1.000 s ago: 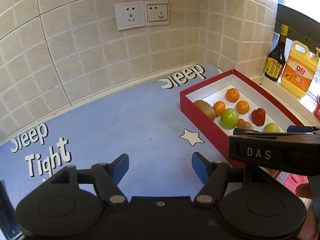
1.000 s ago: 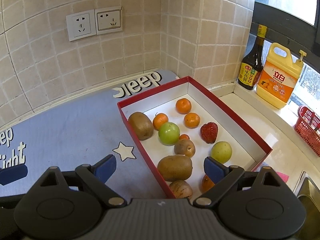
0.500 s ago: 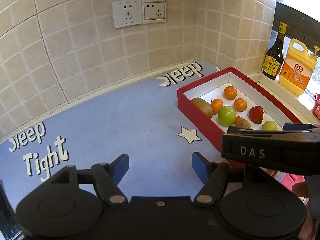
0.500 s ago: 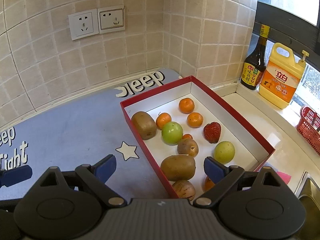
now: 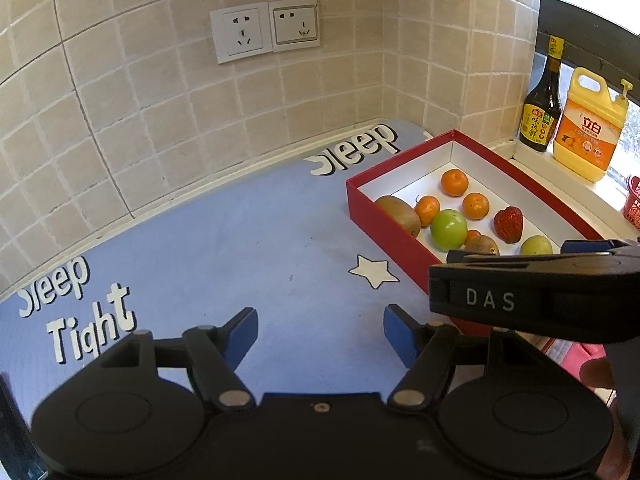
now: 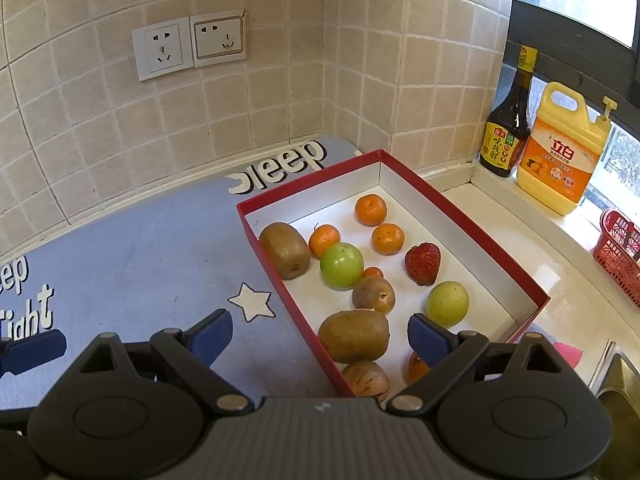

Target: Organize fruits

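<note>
both hand-held grippers (image 5: pixel 316 330) (image 6: pixel 320 336) drew back, open, from red box (image 6: pixel 472 232).

Your left hand-held gripper (image 5: pixel 318 334) has its jaws spread wide, and nothing sits between the two blue pads (image 5: pixel 240 332). It is pitched forward and downward. Your right hand-held gripper (image 6: pixel 320 336) is likewise spread wide, with nothing touching its blue pads (image 6: pixel 428 340), and it tilts downward at much the same angle. From the left wrist view, the black body of your right hand-held gripper crosses in just to the right and slightly ahead of the left one. From the right wrist view, one blue fingertip (image 6: pixel 34 350) of your left one shows at the left edge.
</note>
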